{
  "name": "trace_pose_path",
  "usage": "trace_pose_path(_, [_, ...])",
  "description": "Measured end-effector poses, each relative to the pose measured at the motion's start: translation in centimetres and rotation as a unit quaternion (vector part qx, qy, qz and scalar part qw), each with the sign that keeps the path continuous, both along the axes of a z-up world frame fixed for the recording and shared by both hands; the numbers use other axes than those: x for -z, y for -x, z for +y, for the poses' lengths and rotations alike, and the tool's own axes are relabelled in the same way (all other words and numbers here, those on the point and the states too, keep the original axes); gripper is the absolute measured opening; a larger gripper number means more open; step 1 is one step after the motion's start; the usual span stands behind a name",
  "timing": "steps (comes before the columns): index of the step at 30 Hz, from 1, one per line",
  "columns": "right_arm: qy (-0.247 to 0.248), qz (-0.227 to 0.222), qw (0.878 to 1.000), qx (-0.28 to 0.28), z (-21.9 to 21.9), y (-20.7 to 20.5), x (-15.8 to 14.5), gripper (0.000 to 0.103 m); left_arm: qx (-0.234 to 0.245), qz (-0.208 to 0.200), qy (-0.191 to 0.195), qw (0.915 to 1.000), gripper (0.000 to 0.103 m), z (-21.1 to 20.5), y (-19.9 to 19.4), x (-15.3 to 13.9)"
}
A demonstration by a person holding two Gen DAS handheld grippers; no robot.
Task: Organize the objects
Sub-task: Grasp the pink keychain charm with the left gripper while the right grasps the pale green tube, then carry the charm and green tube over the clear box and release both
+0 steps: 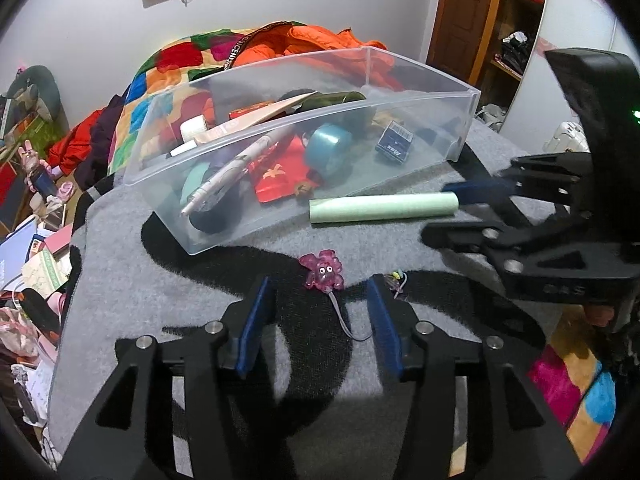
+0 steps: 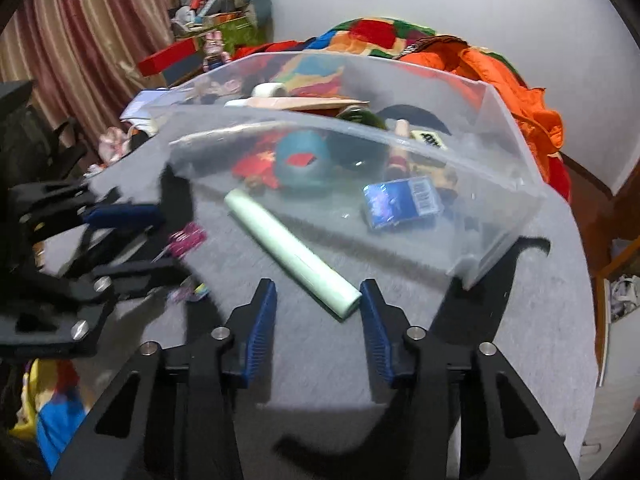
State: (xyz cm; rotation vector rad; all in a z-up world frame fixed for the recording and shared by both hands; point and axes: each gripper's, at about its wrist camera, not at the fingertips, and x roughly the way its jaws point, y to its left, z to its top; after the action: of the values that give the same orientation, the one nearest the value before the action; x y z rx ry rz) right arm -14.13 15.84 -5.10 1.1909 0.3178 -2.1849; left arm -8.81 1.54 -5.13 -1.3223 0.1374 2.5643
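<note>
A clear plastic bin [image 1: 420, 98] [image 2: 516, 184] sits on a grey cloth and holds a teal tape roll [image 1: 330, 148] [image 2: 302, 156], a blue box [image 1: 394, 144] [image 2: 404, 202], a pen, red packets and other items. A pale green roll [image 1: 384, 207] [image 2: 292, 246] lies on the cloth in front of the bin. A pink charm [image 1: 324, 270] [image 2: 187, 238] with a cord lies just ahead of my left gripper [image 1: 320, 286], which is open and empty. My right gripper [image 2: 318, 292] is open, its jaws on either side of the green roll's near end, not touching it.
A small bundle of coloured hair ties [image 1: 396, 280] [image 2: 192, 292] lies on the cloth beside the charm. Colourful blanket and orange jacket [image 1: 320, 40] are piled behind the bin. Clutter of books and toys [image 1: 36, 240] lies off the left edge.
</note>
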Motion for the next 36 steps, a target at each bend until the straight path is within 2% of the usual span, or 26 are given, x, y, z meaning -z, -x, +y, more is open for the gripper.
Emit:
trace_pose_path(2, [-0.004,0.011,1.000,-0.002,0.0,-0.3,-0.4,0.039,0.001,0.002,0.001,1.0000,0.057,0.0,-0.1,0.0])
trace_pose_path(7, [-0.020,0.033,0.999,-0.010,-1.3,0.6,-1.0,0.039,0.002,-0.007,0.005,1.0000,0.058,0.2,0.7,0.7])
trace_pose_path(10, [-0.043,0.033,0.998,-0.021,-3.0,1.7,-0.3,0.039,-0.005,-0.010,-0.009,0.9999,0.057,0.0,1.1,0.9])
trace_pose_path(12, [-0.047,0.023,0.998,-0.024,-3.9,2.4,0.2,0.039,-0.009,-0.009,-0.014,0.9998,0.052,0.0,1.3,0.9])
trace_pose_path(15, [-0.048,0.023,0.998,-0.026,-4.2,2.5,0.5,0.038,-0.009,-0.002,-0.010,0.9999,0.033,0.2,1.3,0.9])
trace_pose_path(16, [-0.043,0.022,0.998,-0.029,-4.0,2.4,0.5,0.036,-0.009,0.000,-0.011,0.9999,0.026,0.3,1.3,0.9])
trace_pose_path(18, [-0.034,0.019,0.999,-0.033,-3.7,1.8,0.4,0.030,-0.011,0.007,-0.009,0.9999,0.021,0.4,1.1,0.9])
trace_pose_path(24, [-0.002,0.007,1.000,-0.030,-2.4,-0.3,0.0,0.014,-0.019,0.023,-0.003,0.9995,0.020,0.5,0.1,0.8])
trace_pose_path(32, [0.029,0.005,1.000,0.009,-0.2,-1.7,-1.1,0.014,-0.038,0.034,-0.035,0.9981,0.020,-0.5,-1.2,-0.6])
trace_pose_path(36, [0.048,0.015,0.999,0.016,0.5,-2.4,-2.6,0.014,-0.046,0.051,-0.043,0.9967,0.020,-0.7,-1.6,-2.1])
